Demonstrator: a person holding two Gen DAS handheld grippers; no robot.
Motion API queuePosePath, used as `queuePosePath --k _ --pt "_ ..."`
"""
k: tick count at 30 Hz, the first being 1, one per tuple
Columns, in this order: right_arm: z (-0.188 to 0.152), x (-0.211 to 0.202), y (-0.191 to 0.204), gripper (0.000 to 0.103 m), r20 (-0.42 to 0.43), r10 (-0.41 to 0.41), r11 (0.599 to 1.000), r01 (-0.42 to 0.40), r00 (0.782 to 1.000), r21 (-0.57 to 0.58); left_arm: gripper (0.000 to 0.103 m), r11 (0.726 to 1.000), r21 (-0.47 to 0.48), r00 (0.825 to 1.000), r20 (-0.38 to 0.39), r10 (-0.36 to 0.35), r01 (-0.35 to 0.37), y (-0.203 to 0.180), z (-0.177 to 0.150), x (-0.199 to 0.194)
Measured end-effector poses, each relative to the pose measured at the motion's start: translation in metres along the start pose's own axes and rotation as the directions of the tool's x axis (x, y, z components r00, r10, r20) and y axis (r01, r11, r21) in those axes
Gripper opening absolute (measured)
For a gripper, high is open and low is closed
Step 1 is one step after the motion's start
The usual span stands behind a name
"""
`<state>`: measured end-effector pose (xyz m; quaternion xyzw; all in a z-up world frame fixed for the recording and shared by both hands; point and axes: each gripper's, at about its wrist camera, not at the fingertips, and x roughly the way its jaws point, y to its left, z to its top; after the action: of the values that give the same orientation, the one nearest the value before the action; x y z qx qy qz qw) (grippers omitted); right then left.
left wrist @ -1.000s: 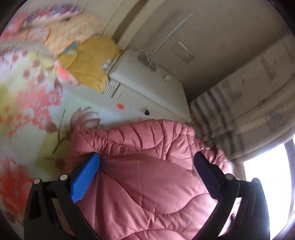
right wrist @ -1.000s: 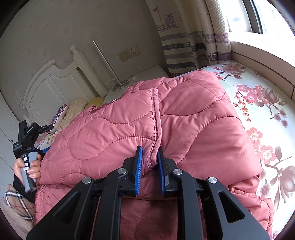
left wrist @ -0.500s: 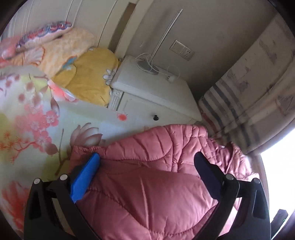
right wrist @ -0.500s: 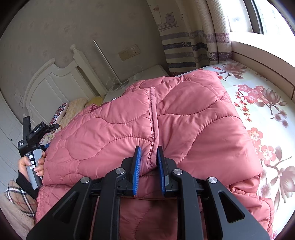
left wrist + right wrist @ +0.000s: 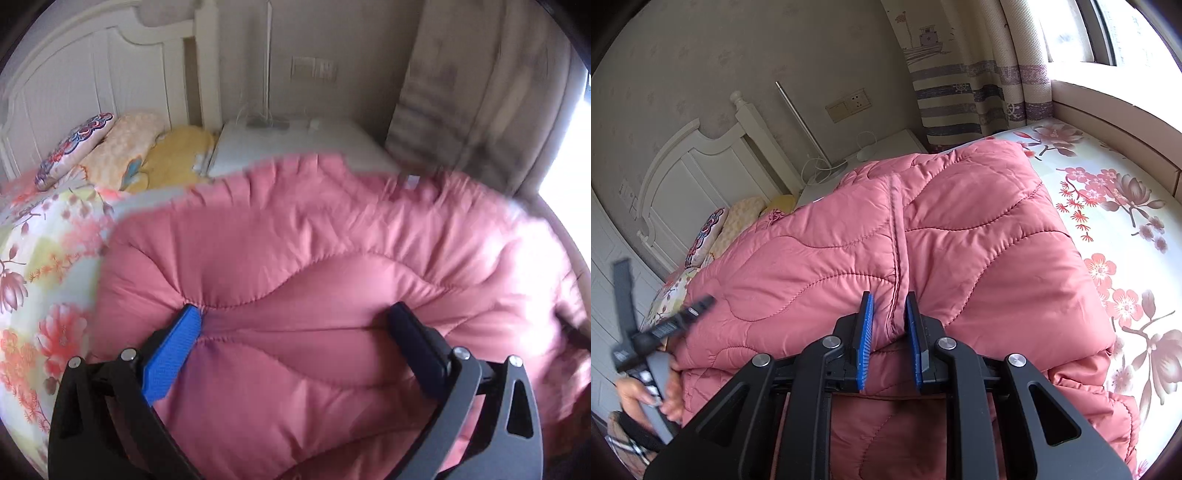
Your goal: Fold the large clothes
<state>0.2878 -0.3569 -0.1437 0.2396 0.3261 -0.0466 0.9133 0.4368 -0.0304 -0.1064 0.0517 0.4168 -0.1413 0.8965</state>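
Note:
A pink quilted jacket lies folded over on a floral bed sheet. My right gripper is shut on the jacket's front edge by the zipper seam, the fabric pinched between its blue pads. In the left wrist view the jacket fills the lower frame. My left gripper is open wide, its fingers spread over the jacket's near fold and not holding it. The left gripper also shows blurred at the left in the right wrist view, held in a hand.
A white headboard and several pillows are at the bed's head. A white nightstand with a lamp pole stands beside it. Striped curtains and a window ledge are on the right.
My left gripper has swung round and moved in over the jacket, staying open; its view now faces the headboard. My right gripper has kept its grip and hardly moved.

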Motion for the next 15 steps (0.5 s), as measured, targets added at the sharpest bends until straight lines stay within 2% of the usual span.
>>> queuePosePath --k 2,4,8,9,12,15 --pt "0.000 0.000 0.000 0.018 0.001 -0.005 1.000 0.005 1.000 0.000 0.101 1.000 -0.003 1.000 -0.004 0.017 -0.017 -0.001 0.001 -0.004" --pt "-0.001 -0.001 -0.001 0.018 0.002 -0.004 1.000 0.004 1.000 0.005 0.101 0.999 -0.045 1.000 -0.017 0.026 -0.027 0.004 0.002 -0.017" --pt "-0.001 -0.001 -0.001 0.018 0.003 -0.004 1.000 0.004 1.000 0.008 0.101 0.996 -0.093 0.996 0.086 0.015 -0.007 -0.001 -0.016 -0.071" --pt "-0.001 -0.002 -0.002 0.018 0.003 -0.004 1.000 0.004 1.000 0.008 0.101 0.996 -0.085 0.996 0.083 0.031 -0.024 -0.006 -0.020 -0.073" --pt "-0.001 -0.001 -0.002 0.018 0.002 -0.006 1.000 0.006 1.000 0.006 0.101 0.992 -0.030 0.993 0.006 0.119 -0.119 -0.020 -0.037 -0.052" --pt "0.001 -0.002 -0.002 0.019 -0.011 -0.012 1.000 0.012 1.000 0.013 0.101 0.991 -0.020 0.991 0.013 0.131 -0.131 -0.021 -0.046 -0.035"
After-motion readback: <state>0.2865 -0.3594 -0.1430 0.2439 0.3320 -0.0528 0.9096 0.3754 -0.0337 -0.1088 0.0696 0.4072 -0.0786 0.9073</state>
